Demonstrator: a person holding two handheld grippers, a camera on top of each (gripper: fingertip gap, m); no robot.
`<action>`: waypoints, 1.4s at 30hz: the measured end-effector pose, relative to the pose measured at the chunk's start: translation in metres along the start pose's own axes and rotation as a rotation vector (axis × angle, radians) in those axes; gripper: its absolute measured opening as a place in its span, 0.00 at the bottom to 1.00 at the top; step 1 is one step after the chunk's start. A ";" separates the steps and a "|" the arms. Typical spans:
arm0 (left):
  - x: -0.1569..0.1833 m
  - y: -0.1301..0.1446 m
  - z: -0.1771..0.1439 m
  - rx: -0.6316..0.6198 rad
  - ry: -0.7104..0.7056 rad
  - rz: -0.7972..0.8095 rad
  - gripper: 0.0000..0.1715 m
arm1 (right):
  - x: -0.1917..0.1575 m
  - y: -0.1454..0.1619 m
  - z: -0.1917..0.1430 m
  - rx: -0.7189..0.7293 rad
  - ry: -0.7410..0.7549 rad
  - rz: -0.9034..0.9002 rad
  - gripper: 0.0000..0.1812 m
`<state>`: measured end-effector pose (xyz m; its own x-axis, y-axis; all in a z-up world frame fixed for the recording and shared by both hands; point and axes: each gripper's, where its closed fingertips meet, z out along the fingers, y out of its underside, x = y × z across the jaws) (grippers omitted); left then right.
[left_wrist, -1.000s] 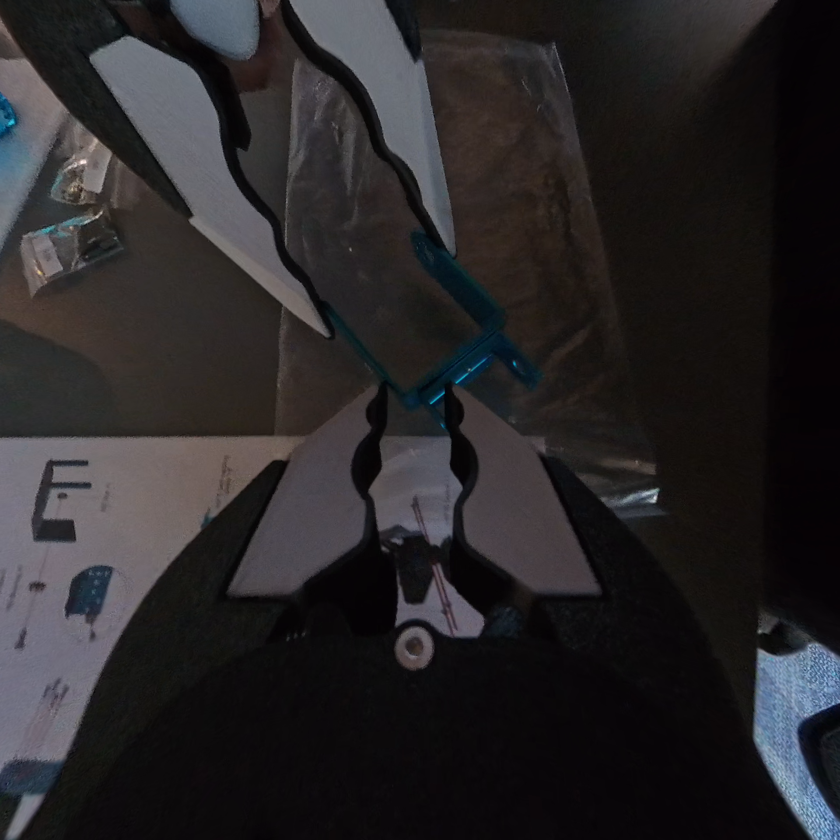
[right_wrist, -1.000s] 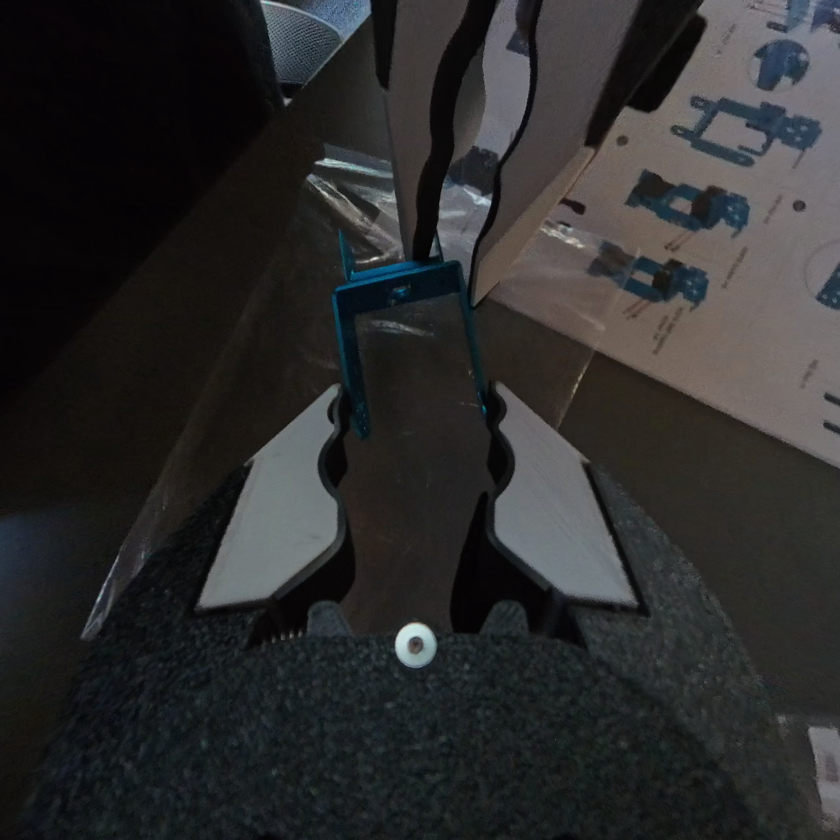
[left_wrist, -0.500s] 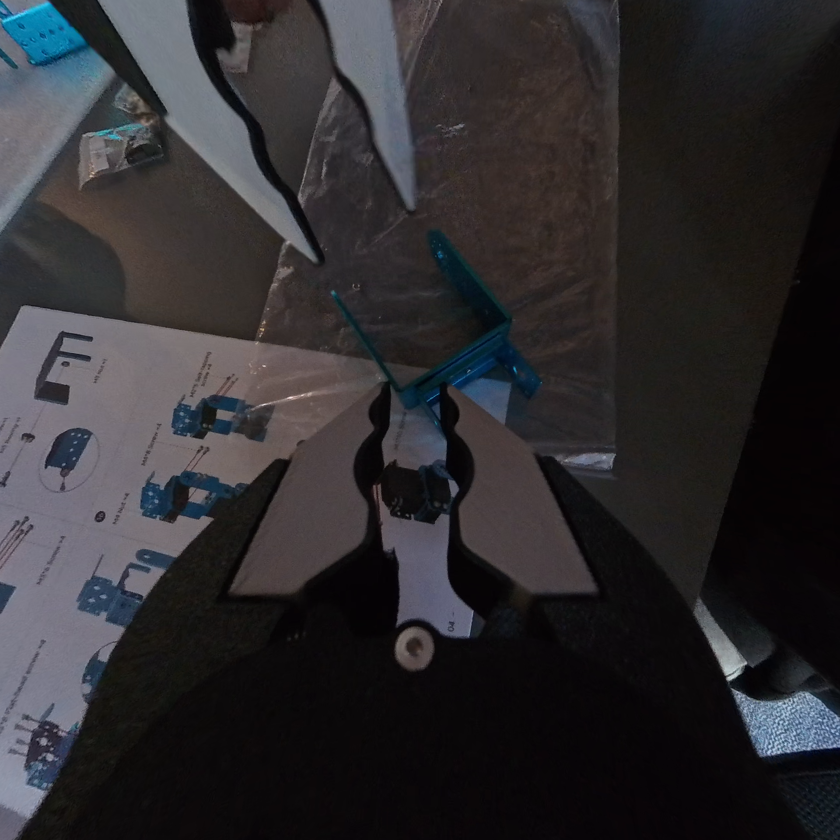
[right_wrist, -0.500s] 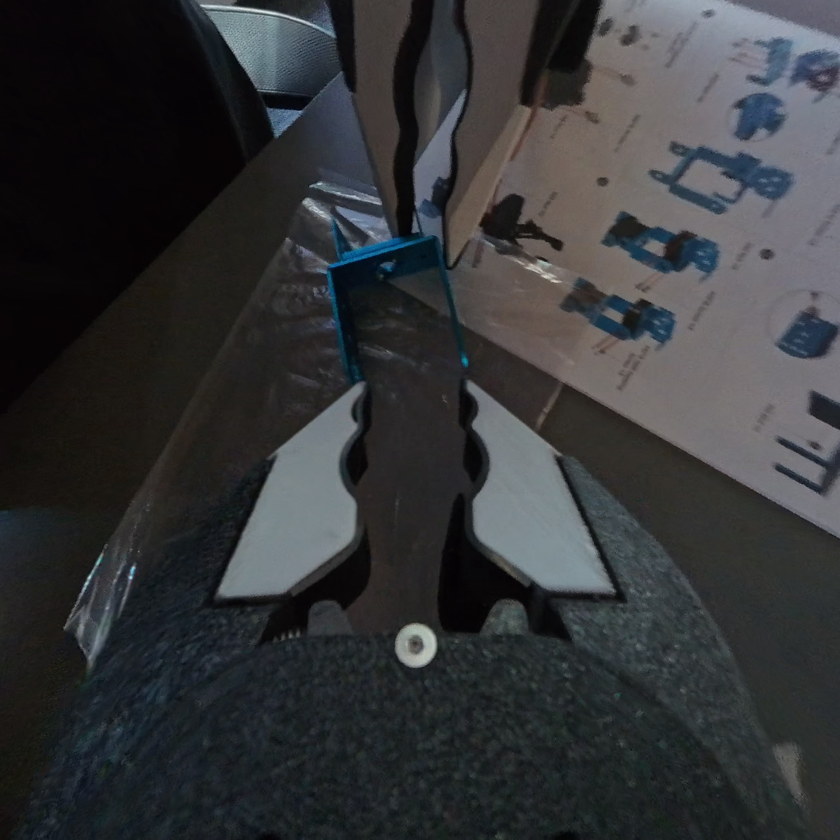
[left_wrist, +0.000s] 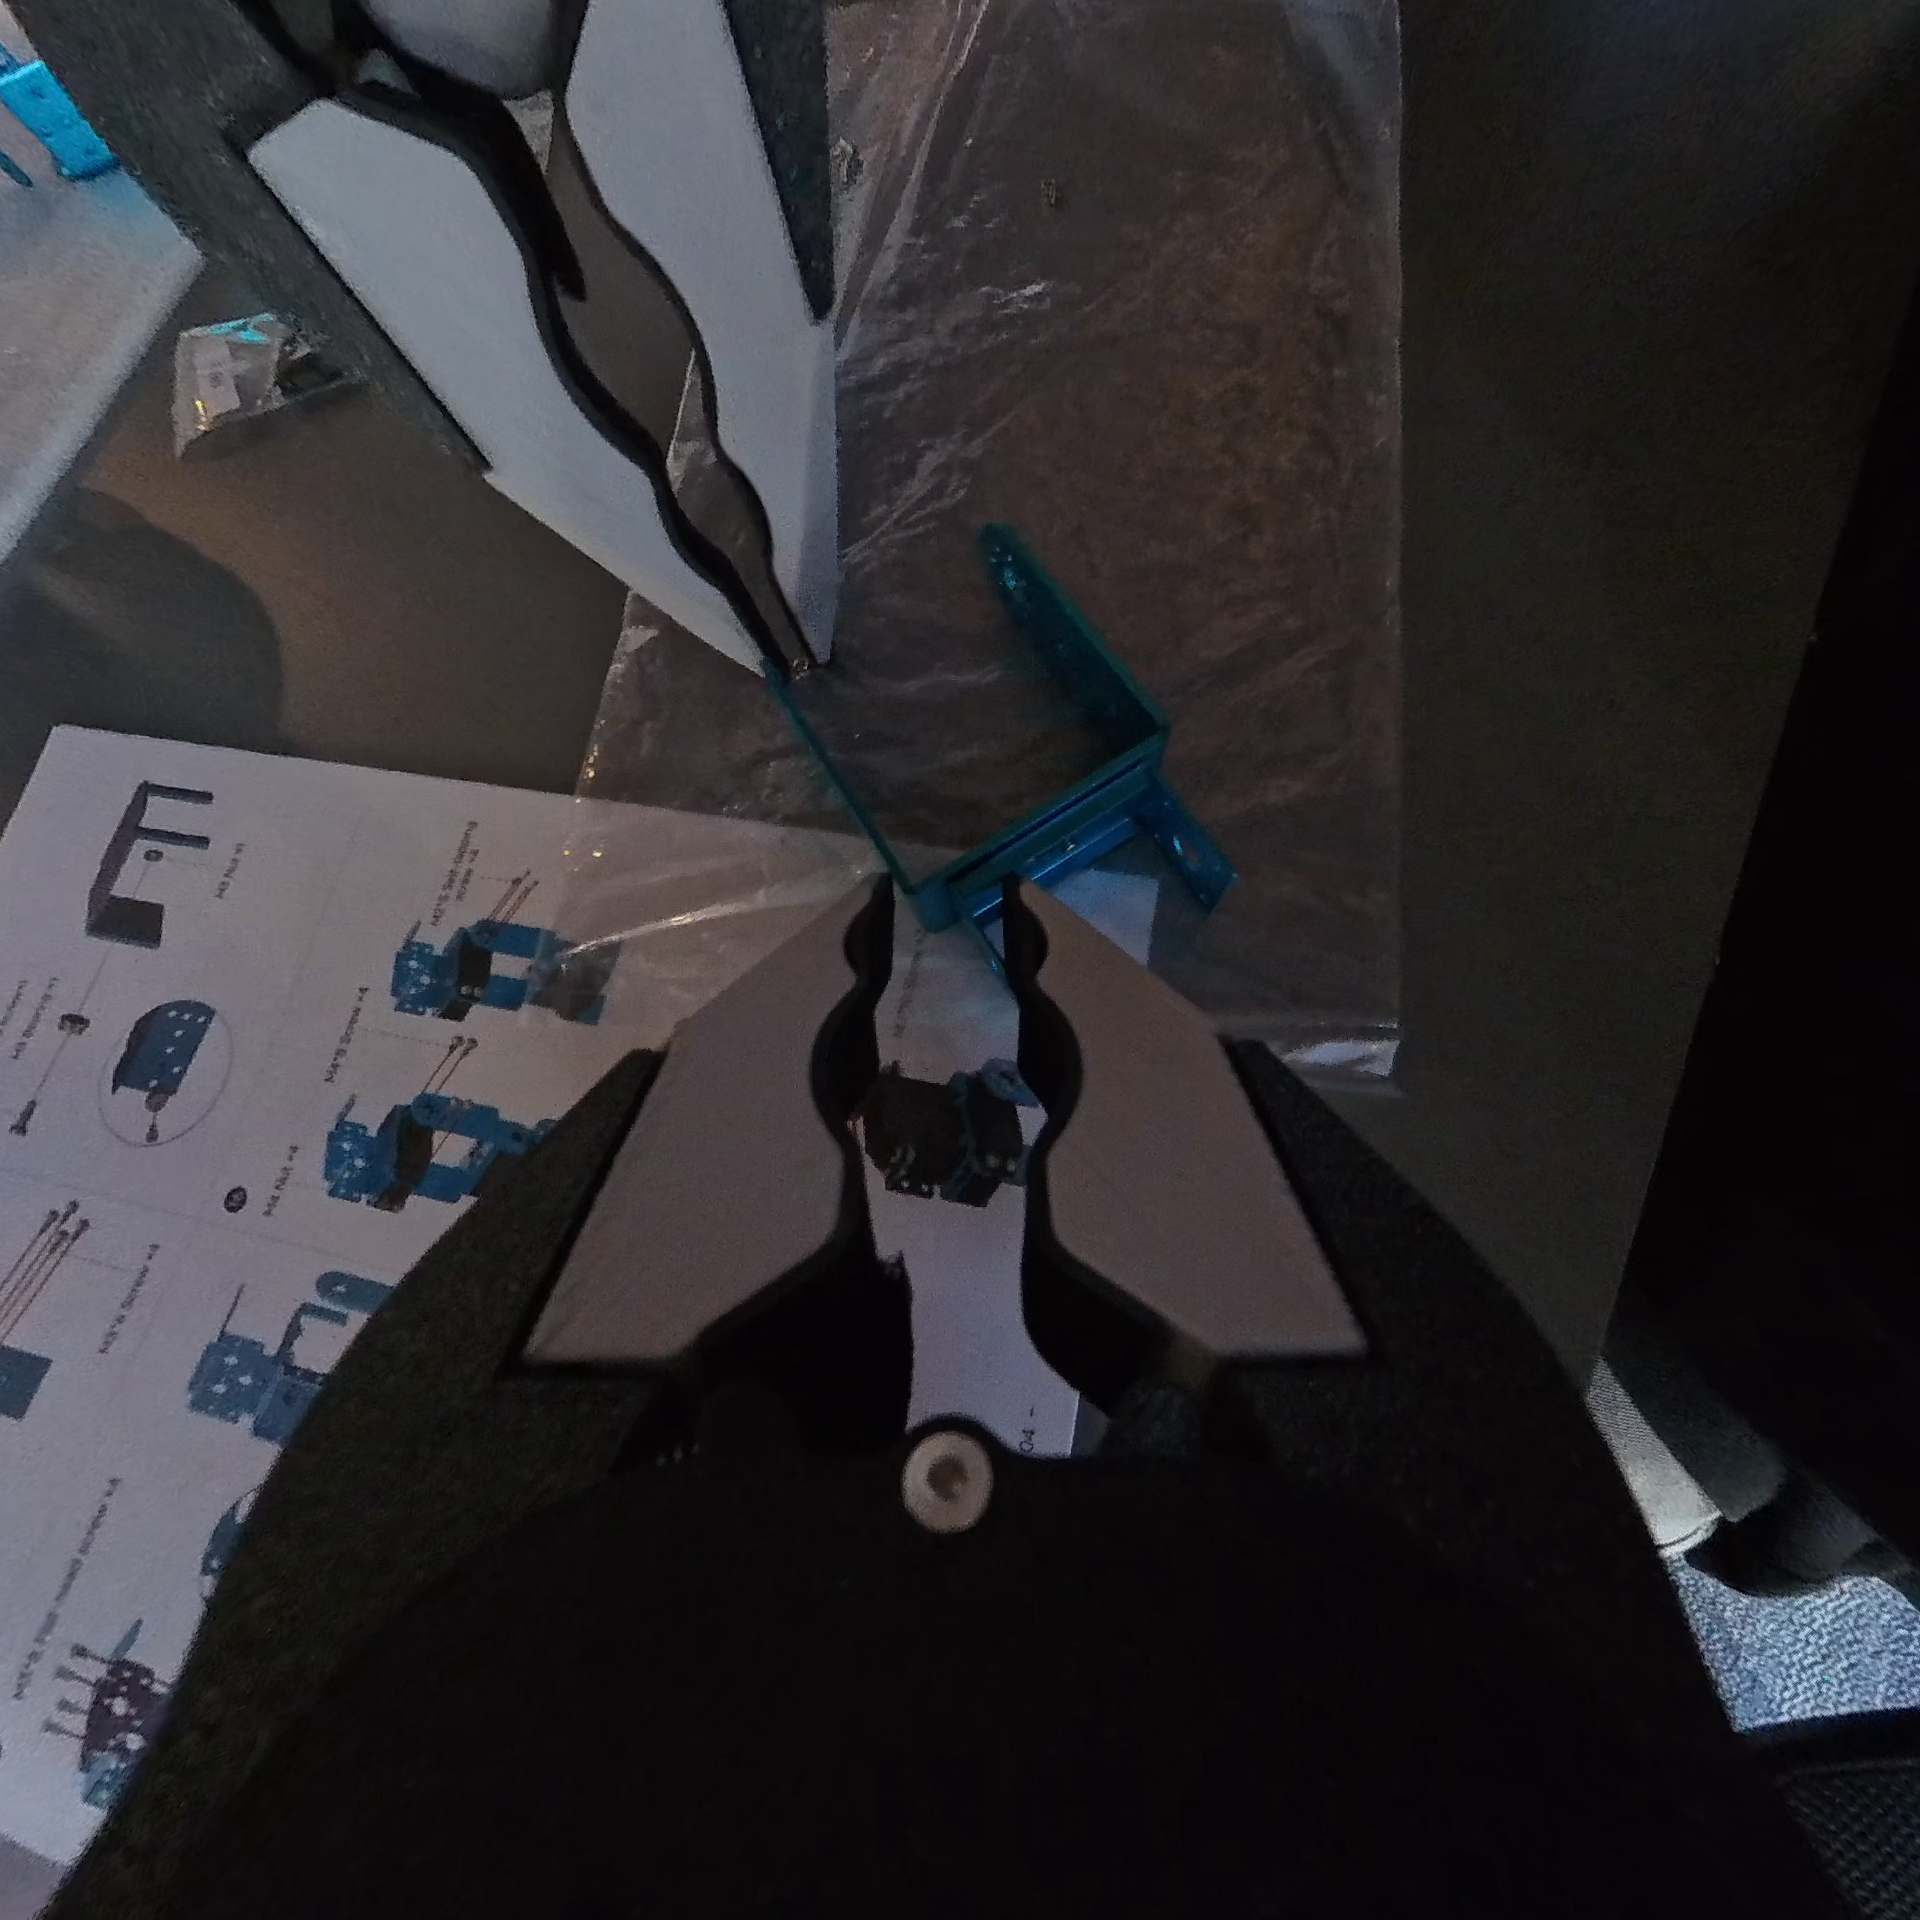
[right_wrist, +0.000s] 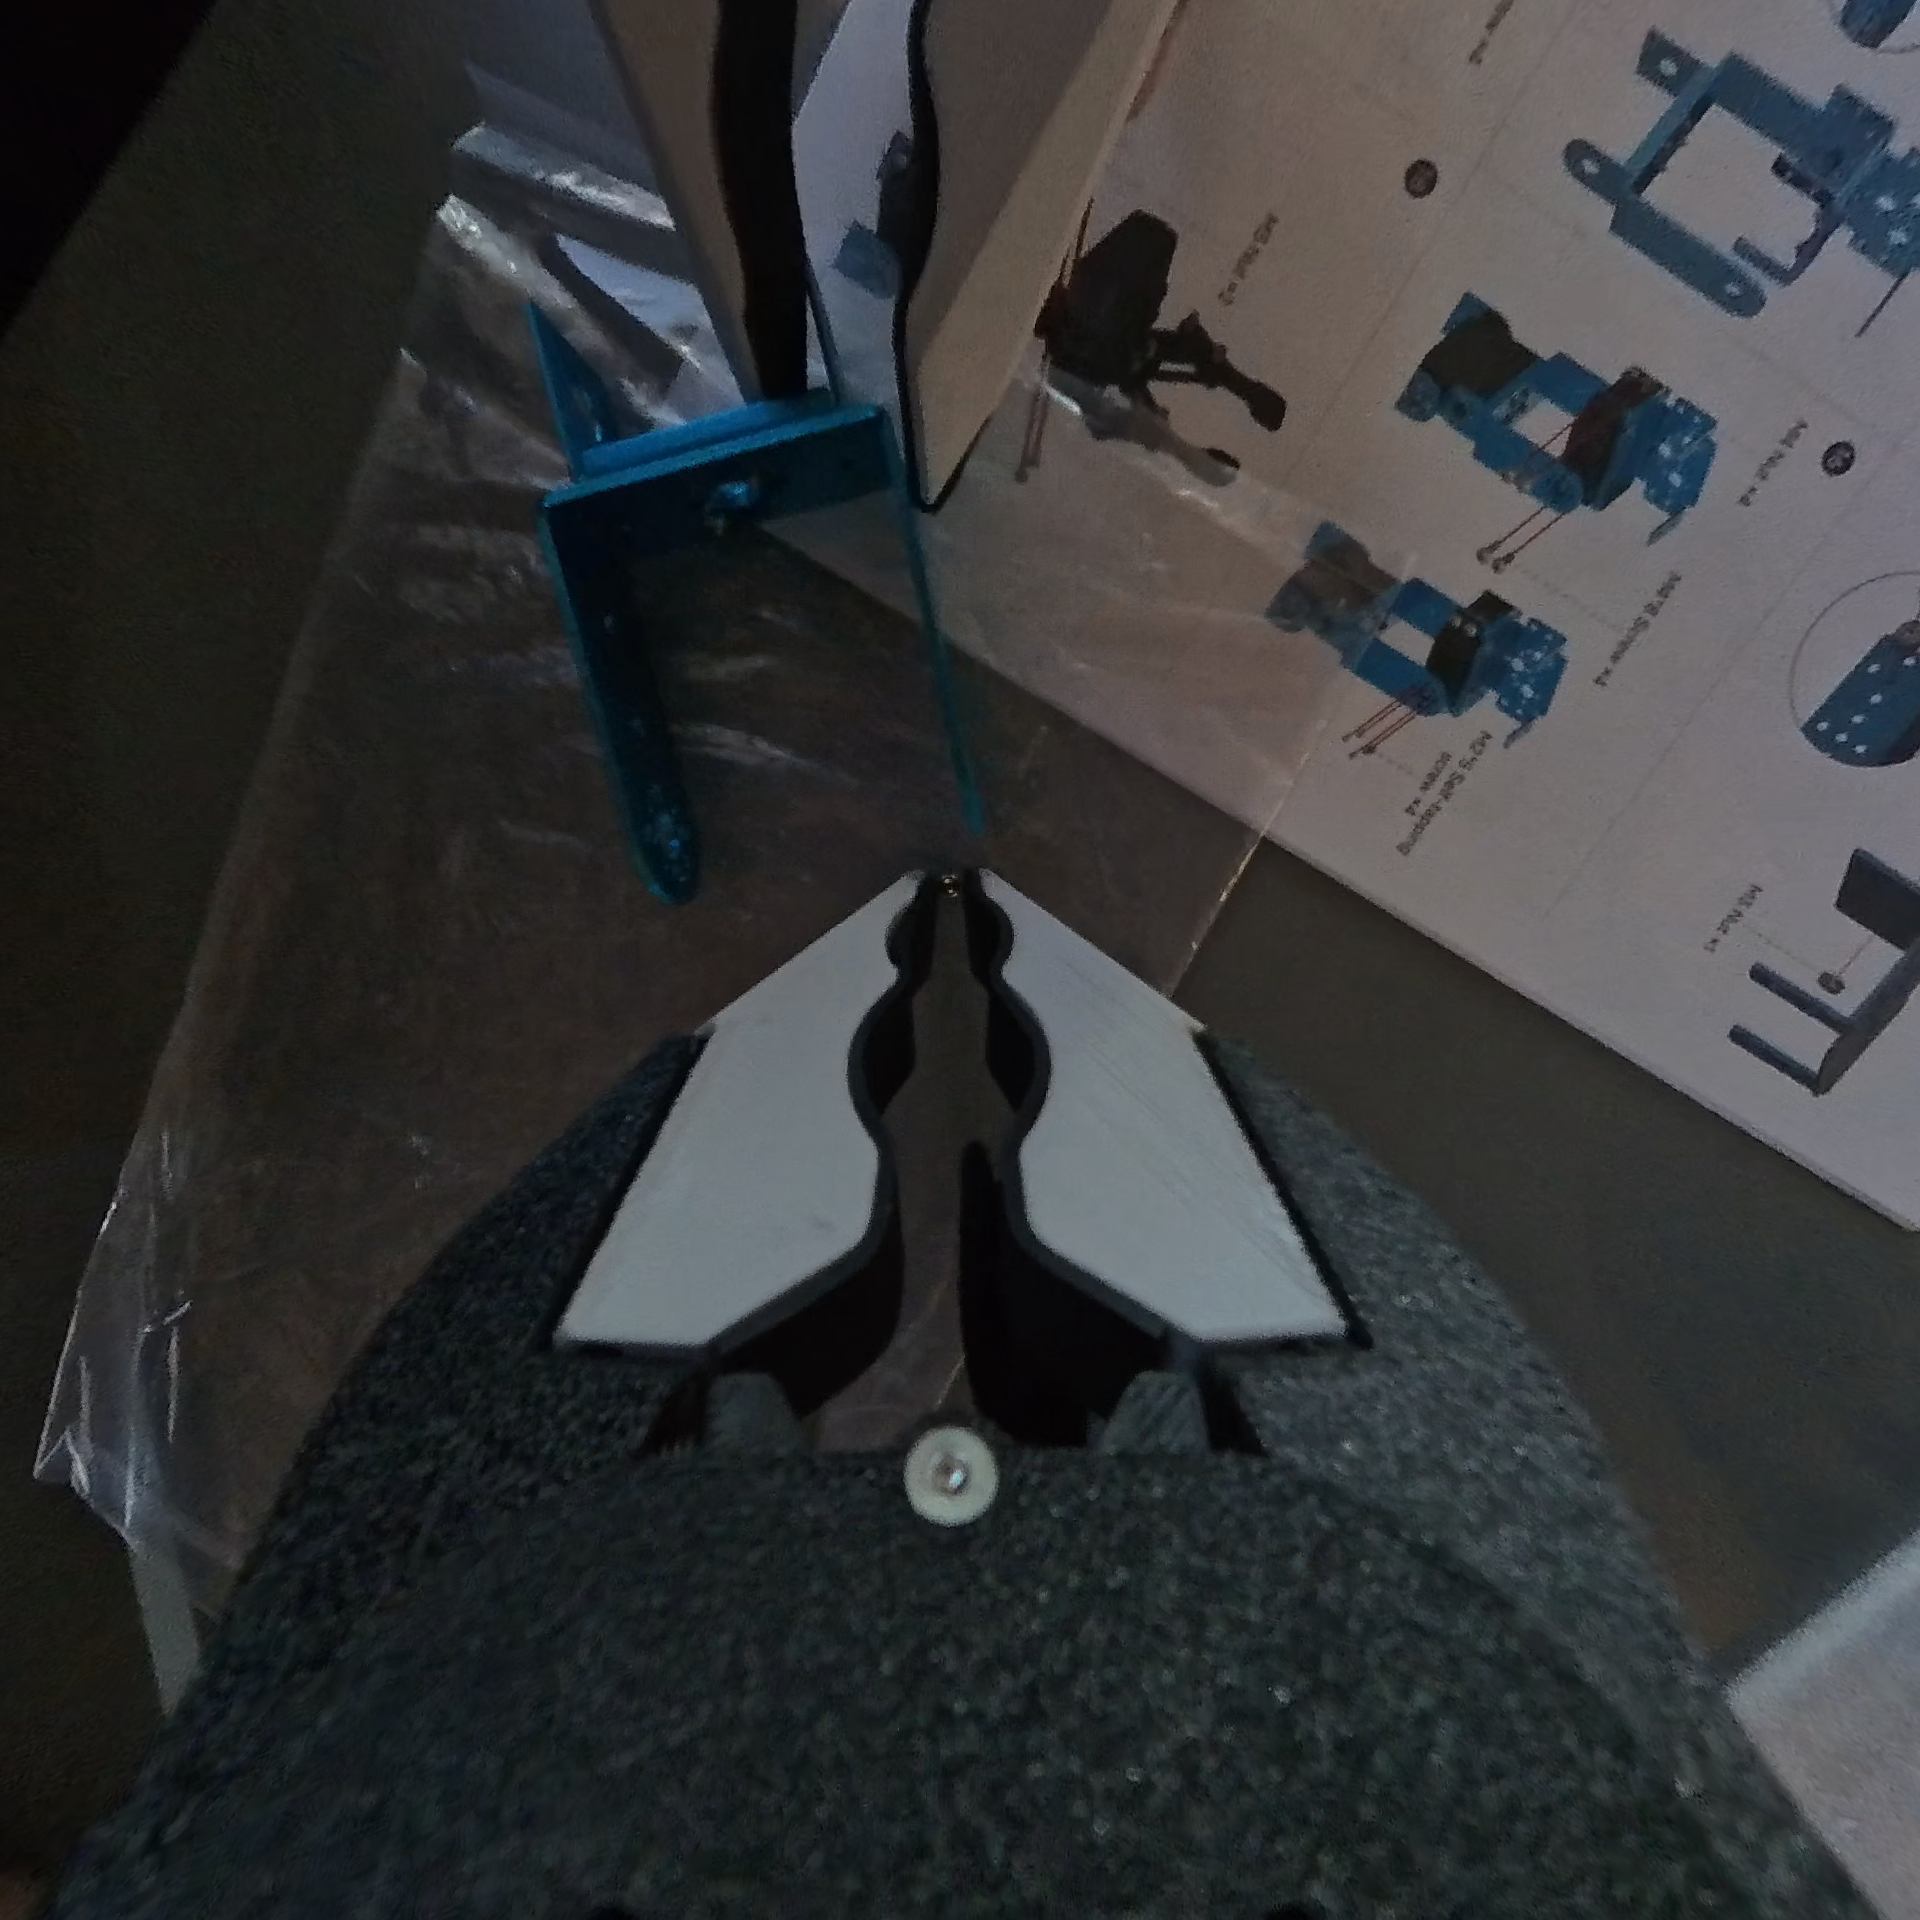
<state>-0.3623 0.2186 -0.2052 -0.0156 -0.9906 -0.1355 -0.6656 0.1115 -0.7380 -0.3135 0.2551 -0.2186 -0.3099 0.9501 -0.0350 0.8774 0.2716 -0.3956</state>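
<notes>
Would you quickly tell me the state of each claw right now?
Left claw: closed on the blue bracket.
Right claw: closed at the bracket's free arm end; whether it grips anything cannot be told.

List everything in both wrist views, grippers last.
U-bracket: 1, blue metal, perforated, a smaller blue angle piece on its base; held above the plastic bag.
Plastic bag: 1, clear, flat on the table, overlapping the sheet's corner.
Instruction sheet: 1, white with blue diagrams, on the table.
Small parts bag: 1, clear, upper left.
Perforated part: 1 in view, blue, top left edge.
Table: 1, dark brown.
Tiny fastener: 1, metallic, too small to identify; at the tip of one bracket arm.
Left gripper: grips the bracket's base.
Right gripper: pinches the fastener.
</notes>
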 end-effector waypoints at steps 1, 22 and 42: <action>0.000 0.000 0.000 -0.001 0.000 0.002 0.12 | 0.000 0.000 0.000 -0.003 -0.004 0.003 0.02; 0.000 0.001 0.000 0.011 0.009 -0.012 0.11 | -0.051 0.062 -0.045 0.030 0.001 0.170 0.14; -0.002 -0.007 0.007 -0.012 0.033 0.050 0.10 | -0.033 -0.020 -0.004 0.160 0.007 -0.012 0.35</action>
<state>-0.3530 0.2204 -0.2045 -0.0739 -0.9859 -0.1499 -0.6725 0.1602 -0.7225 -0.3201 0.2191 -0.2060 -0.3170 0.9481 -0.0226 0.8035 0.2559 -0.5375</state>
